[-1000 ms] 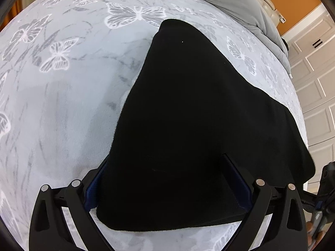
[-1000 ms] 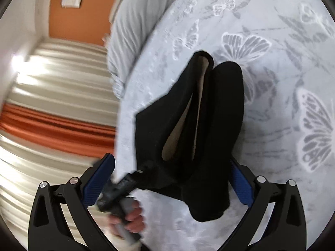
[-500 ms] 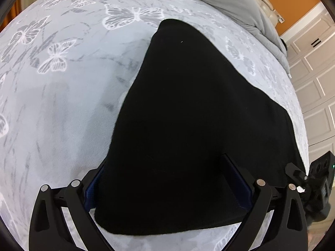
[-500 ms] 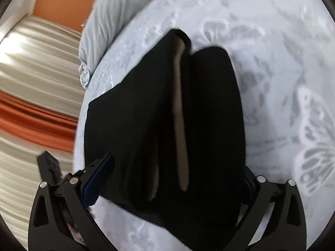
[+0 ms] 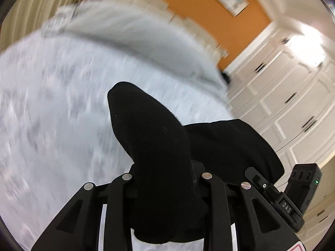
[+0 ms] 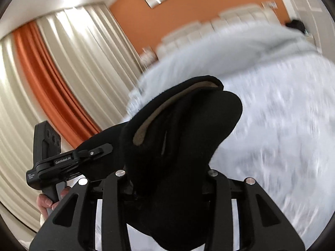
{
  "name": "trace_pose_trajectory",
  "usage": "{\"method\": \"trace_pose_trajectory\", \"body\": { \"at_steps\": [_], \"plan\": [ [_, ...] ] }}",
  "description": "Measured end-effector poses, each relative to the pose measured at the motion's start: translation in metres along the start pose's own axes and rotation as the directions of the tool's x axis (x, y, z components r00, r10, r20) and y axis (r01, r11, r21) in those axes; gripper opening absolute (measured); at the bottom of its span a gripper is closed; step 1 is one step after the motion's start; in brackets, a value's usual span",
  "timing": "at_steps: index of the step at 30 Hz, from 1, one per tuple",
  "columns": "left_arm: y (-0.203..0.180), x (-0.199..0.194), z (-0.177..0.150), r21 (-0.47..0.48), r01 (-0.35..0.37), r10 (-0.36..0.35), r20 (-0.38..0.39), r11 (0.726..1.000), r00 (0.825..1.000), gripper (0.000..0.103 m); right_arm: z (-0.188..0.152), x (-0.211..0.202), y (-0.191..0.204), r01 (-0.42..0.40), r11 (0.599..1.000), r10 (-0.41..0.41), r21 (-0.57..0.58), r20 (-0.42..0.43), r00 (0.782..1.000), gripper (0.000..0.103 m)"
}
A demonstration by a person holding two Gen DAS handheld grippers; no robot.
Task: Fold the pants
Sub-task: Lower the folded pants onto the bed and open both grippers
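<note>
Black pants (image 5: 159, 150), thick and fleecy with a tan lining showing along one open edge (image 6: 167, 108), are bunched into folds and lifted above the bed (image 5: 52, 125). The left gripper (image 5: 165, 177) has its fingers clamped together on one bunch of the pants; the right gripper (image 6: 167, 175) is likewise closed on another bunch beside it. Beyond the pants, the bed's pale patterned cover is blurred, with a grey blanket (image 5: 129, 33) at its far end.
</note>
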State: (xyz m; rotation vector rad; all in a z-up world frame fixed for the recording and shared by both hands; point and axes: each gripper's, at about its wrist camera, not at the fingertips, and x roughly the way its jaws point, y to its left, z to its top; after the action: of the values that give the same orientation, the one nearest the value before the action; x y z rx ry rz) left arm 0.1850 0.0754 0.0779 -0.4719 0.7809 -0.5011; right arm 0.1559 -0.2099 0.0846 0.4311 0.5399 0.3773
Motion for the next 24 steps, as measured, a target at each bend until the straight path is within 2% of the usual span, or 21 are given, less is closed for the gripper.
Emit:
{"method": "trace_pose_trajectory", "body": {
  "at_steps": [3, 6, 9, 10, 11, 12, 13, 14, 15, 16, 17, 18, 19, 20, 22, 24],
  "plan": [
    [-0.03, -0.025, 0.038, 0.104, -0.009, -0.001, 0.097, 0.995, 0.995, 0.025, 0.037, -0.001, -0.001, -0.06, 0.998, 0.059, 0.017, 0.056, 0.997, 0.039],
    [-0.05, -0.017, 0.065, 0.17, -0.064, 0.039, 0.148, 0.983, 0.988, 0.029, 0.062, 0.031, -0.024, -0.065, 0.997, 0.063, 0.038, 0.05, 0.997, 0.045],
    [-0.036, 0.027, 0.078, 0.168, -0.109, 0.083, 0.153, 0.98, 0.985, 0.031, 0.054, 0.078, -0.065, -0.04, 0.995, 0.041, 0.096, -0.003, 0.999, 0.051],
    [-0.025, 0.047, 0.077, 0.165, -0.127, 0.103, 0.142, 0.978, 0.985, 0.032, 0.043, 0.103, -0.085, -0.006, 0.994, 0.01, 0.113, -0.041, 0.999, 0.054],
    [-0.008, 0.08, 0.073, 0.16, -0.157, 0.14, 0.117, 0.975, 0.983, 0.035, 0.029, 0.123, -0.101, 0.042, 0.992, -0.032, 0.122, -0.082, 0.996, 0.066],
    [0.01, 0.103, 0.064, 0.142, -0.18, 0.168, 0.091, 0.973, 0.982, 0.037, 0.013, 0.143, -0.12, 0.093, 0.987, -0.075, 0.131, -0.139, 0.987, 0.073],
    [0.033, 0.135, 0.053, 0.119, -0.232, 0.229, 0.041, 0.965, 0.973, 0.04, -0.012, 0.165, -0.146, 0.202, 0.971, -0.169, 0.13, -0.228, 0.959, 0.073],
    [0.054, 0.156, 0.044, 0.1, -0.283, 0.285, -0.006, 0.954, 0.959, 0.041, -0.03, 0.173, -0.165, 0.282, 0.952, -0.241, 0.116, -0.283, 0.929, 0.071],
    [0.085, 0.187, 0.024, 0.076, -0.351, 0.358, -0.103, 0.933, 0.928, 0.041, -0.043, 0.175, -0.181, 0.331, 0.938, -0.285, 0.106, -0.312, 0.906, 0.068],
    [0.105, 0.201, 0.009, 0.066, -0.402, 0.407, -0.161, 0.913, 0.899, 0.04, -0.056, 0.16, -0.199, 0.338, 0.933, -0.29, 0.126, -0.293, 0.911, 0.067],
    [0.128, 0.202, -0.007, 0.033, -0.434, 0.433, -0.172, 0.9, 0.885, 0.046, -0.058, 0.147, -0.203, 0.346, 0.929, -0.303, 0.135, -0.262, 0.916, 0.064],
    [0.136, 0.19, -0.011, 0.001, -0.385, 0.382, -0.129, 0.923, 0.915, 0.049, -0.058, 0.131, -0.205, 0.353, 0.926, -0.319, 0.131, -0.222, 0.921, 0.06],
    [0.14, 0.174, -0.011, -0.026, -0.365, 0.362, -0.085, 0.931, 0.928, 0.049, -0.053, 0.118, -0.201, 0.333, 0.937, -0.309, 0.105, -0.193, 0.931, 0.056],
    [0.138, 0.164, -0.008, -0.028, -0.371, 0.369, -0.065, 0.928, 0.927, 0.047, -0.046, 0.112, -0.191, 0.315, 0.946, -0.297, 0.08, -0.181, 0.937, 0.049],
    [0.117, 0.14, 0.013, -0.001, -0.379, 0.379, 0.021, 0.925, 0.925, 0.045, -0.026, 0.112, -0.165, 0.277, 0.96, -0.268, 0.038, -0.156, 0.951, 0.049],
    [0.092, 0.133, 0.032, 0.021, -0.351, 0.35, 0.056, 0.936, 0.935, 0.054, -0.009, 0.123, -0.131, 0.224, 0.975, -0.222, -0.007, -0.145, 0.964, 0.048]
  ]
}}
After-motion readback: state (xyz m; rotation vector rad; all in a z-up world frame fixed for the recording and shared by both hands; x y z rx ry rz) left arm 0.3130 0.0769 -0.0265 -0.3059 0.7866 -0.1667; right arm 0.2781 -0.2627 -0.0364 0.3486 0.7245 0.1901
